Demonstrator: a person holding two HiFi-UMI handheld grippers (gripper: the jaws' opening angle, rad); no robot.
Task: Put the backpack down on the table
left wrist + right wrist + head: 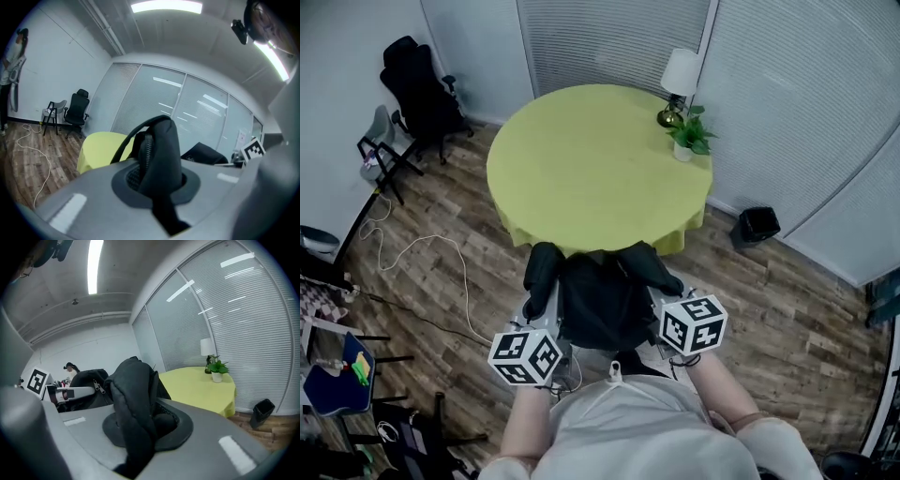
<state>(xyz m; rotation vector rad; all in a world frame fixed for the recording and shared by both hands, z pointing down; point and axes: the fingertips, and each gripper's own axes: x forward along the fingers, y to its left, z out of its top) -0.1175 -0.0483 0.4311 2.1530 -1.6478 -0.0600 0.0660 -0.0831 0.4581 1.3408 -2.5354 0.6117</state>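
A black backpack (600, 300) hangs in the air between my two grippers, just short of the near edge of the round table with its yellow-green cloth (591, 159). My left gripper (546, 314) is shut on the backpack's left shoulder strap (159, 154), which bulges out above the jaws. My right gripper (661, 305) is shut on the right shoulder strap (133, 394). The jaws themselves are hidden under the bag in the head view. From the right gripper view the bag's zipped body (86, 387) shows at the left, with the table (201, 385) beyond.
A white-shaded lamp (679, 82) and a small potted plant (689, 136) stand at the table's far right edge. A black bin (758, 225) sits on the floor to the right. A black office chair (420, 89), a folding chair (382, 150) and a loose cable (422, 253) lie to the left.
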